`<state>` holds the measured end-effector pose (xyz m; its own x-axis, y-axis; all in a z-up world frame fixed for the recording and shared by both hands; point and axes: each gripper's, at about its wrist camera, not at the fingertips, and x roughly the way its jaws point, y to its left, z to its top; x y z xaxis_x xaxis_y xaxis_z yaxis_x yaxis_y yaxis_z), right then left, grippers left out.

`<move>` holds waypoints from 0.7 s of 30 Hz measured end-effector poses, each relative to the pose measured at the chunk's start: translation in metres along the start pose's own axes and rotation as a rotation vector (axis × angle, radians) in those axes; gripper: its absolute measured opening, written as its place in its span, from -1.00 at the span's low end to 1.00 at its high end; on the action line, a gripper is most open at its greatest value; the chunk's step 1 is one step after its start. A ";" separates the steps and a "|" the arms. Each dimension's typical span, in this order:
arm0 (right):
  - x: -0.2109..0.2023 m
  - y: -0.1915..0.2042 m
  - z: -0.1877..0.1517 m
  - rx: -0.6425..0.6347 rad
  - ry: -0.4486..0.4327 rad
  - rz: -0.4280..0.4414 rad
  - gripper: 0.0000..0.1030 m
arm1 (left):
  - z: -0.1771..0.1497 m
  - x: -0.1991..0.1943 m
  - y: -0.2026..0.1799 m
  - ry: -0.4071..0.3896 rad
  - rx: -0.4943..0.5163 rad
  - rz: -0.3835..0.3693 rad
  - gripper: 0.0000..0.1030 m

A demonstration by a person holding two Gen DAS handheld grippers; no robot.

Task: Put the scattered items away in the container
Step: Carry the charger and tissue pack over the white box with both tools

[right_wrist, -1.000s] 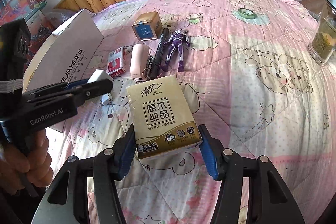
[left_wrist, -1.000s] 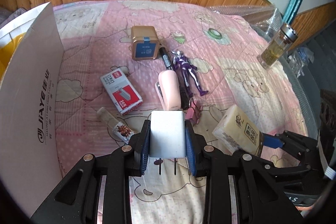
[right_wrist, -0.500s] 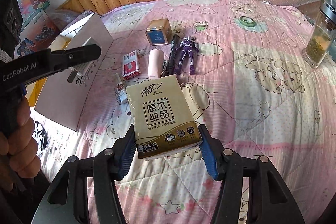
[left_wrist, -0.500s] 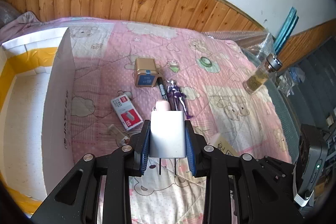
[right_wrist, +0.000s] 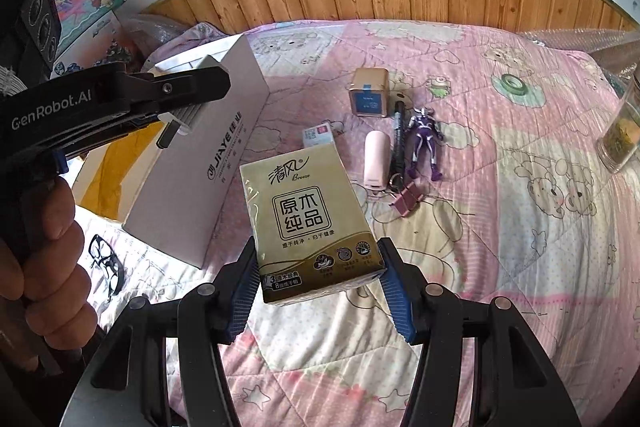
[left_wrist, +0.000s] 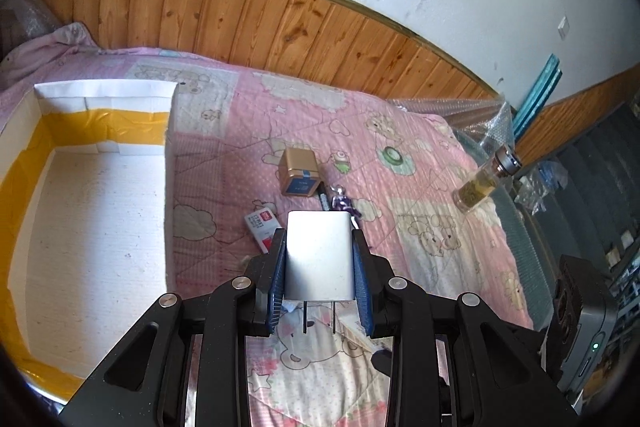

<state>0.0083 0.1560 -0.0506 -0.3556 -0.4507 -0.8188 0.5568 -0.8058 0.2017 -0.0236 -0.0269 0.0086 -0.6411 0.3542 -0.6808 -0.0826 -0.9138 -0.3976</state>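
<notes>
Your left gripper (left_wrist: pixel 320 263) clamps the white charger (left_wrist: pixel 320 255) in the air beside the open white box (left_wrist: pixel 100 227). Your right gripper (right_wrist: pixel 318 287) grips the gold tissue pack (right_wrist: pixel 312 223) above the pink quilt (right_wrist: pixel 500 227), right of that box.

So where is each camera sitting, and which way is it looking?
Left wrist: it sits on the left gripper, looking forward and down over the white box and the pink bedspread; its black fingers clamp a white charger.
Right wrist: it sits on the right gripper, looking down the bed at the wooden wall; it clamps a tissue pack, and a hand holding the left gripper shows.
Shared: the box, gold box, purple figure and bedspread.
</notes>
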 end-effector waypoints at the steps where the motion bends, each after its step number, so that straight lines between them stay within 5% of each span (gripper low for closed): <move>1: 0.000 0.005 0.002 -0.005 -0.003 0.002 0.12 | 0.002 -0.003 0.005 -0.004 -0.007 -0.001 -0.40; 21: -0.005 0.077 0.053 -0.074 -0.060 0.082 0.12 | 0.026 -0.044 0.087 -0.073 -0.122 0.015 -0.40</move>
<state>0.0136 0.0759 -0.0025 -0.3495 -0.5376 -0.7674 0.6386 -0.7360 0.2248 -0.0225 -0.1274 0.0202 -0.6956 0.3208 -0.6428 0.0182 -0.8866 -0.4622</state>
